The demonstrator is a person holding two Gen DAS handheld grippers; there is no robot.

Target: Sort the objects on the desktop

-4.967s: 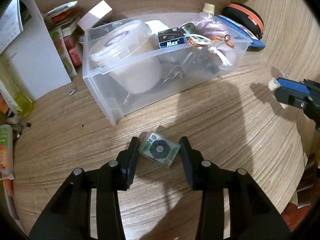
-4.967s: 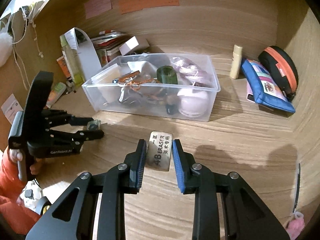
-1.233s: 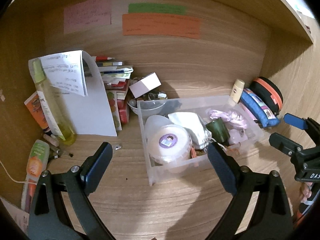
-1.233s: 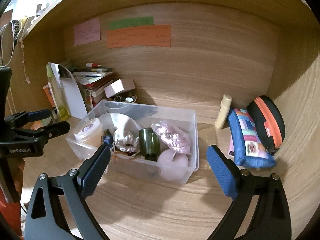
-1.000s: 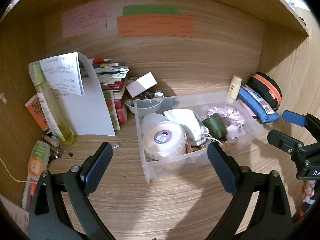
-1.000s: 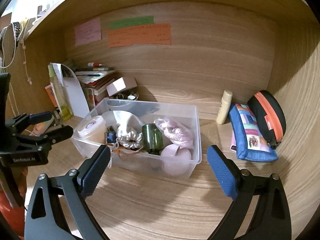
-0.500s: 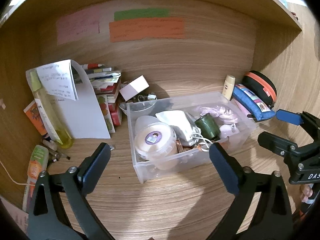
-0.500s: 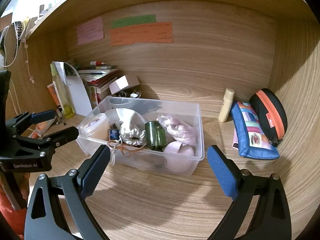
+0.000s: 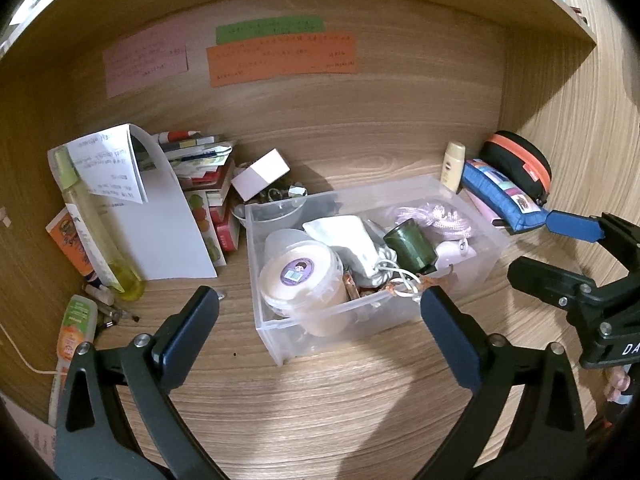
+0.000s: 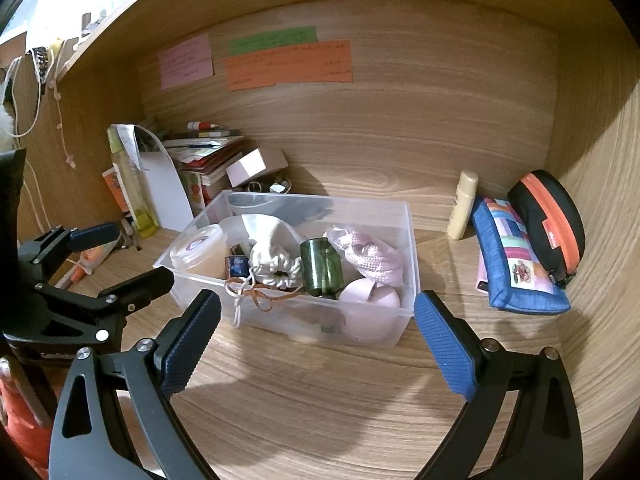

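Observation:
A clear plastic bin (image 9: pixel 253 248) stands in the middle of the wooden desk. It holds a round lidded tub (image 9: pixel 298 276), a white drawstring pouch (image 9: pixel 348 240), a dark green jar (image 9: pixel 410 246) and a pink knitted piece (image 10: pixel 364 254). My left gripper (image 9: pixel 320 312) hangs wide open in front of the bin's near left corner, nothing between its fingers. My right gripper (image 10: pixel 318 312) is also wide open and empty, in front of the bin's long side. Each gripper shows in the other's view, the left gripper (image 10: pixel 132 254) at the left edge and the right gripper (image 9: pixel 540 246) at the right edge.
A blue patchwork pencil case (image 10: pixel 516 264), a black and orange case (image 10: pixel 548 220) and a small cream bottle (image 10: pixel 462 210) sit right of the bin. To the left are stacked books (image 9: pixel 208 184), a white box (image 9: pixel 260 174), a yellow bottle (image 9: pixel 92 232) and curled paper (image 9: pixel 160 224). Sticky notes (image 9: pixel 280 60) hang on the back wall.
Five seconds ago each gripper had a small item between its jaws low on the desk. Now both are empty, wide open and drawn back from the bin. Over the last second little has shifted.

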